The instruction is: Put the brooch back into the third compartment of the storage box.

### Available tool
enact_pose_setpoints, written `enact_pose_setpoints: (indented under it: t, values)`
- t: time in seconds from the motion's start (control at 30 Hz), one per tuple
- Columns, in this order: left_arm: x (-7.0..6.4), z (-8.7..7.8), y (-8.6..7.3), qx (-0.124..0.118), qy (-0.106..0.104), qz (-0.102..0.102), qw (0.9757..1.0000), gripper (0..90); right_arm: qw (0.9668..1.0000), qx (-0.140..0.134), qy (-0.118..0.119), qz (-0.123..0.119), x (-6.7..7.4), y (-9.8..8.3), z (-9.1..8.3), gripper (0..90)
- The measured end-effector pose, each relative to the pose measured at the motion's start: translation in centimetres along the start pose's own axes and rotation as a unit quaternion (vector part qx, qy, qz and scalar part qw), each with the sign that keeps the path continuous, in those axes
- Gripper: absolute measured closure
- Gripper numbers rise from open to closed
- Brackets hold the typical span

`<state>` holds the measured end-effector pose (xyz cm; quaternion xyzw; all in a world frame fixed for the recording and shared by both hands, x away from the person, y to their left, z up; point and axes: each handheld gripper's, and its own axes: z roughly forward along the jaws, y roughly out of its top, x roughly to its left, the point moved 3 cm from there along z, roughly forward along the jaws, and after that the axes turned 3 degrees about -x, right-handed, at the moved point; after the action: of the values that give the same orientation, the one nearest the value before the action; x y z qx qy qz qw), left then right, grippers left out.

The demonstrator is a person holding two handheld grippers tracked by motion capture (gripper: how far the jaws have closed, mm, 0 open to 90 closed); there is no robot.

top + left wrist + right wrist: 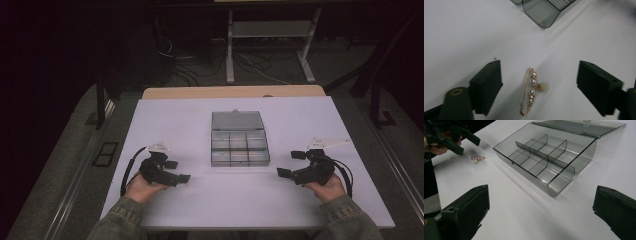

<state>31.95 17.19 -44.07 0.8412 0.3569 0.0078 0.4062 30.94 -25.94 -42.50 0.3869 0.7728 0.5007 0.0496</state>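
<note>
Low centre of the left gripper view: a pearl brooch pin [532, 91] lies on the white table [461, 32] betw. the left gripper [537, 85] jaws, apart, not touching it. Right gripper [540, 216] jaws wide apart, nothing betw. them. Farther, upper centre: open grey divider box [549, 160].

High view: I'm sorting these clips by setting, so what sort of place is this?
Probably a lab or workshop recording station: a white table in a dark room, loose cables on the floor behind, and a metal stand beyond.
</note>
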Motion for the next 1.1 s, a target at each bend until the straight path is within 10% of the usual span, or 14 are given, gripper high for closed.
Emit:
enact_pose_setpoints:
  t: [0.43, 1.1]
  values:
    - [-0.2, -0.2, -1.3, 0.019, 0.034, 0.061, 0.9974, 39.4, 1.0, 0.004, 0.003, 0.001, 0.1, 0.0, 0.1, 0.3]
    - [0.1, 0.4, -2.0, 0.028, 0.039, 0.081, 0.9956, 64.7, 0.9999, 0.011, 0.004, 0.003, 0.0, -0.1, 0.3, 0.3]
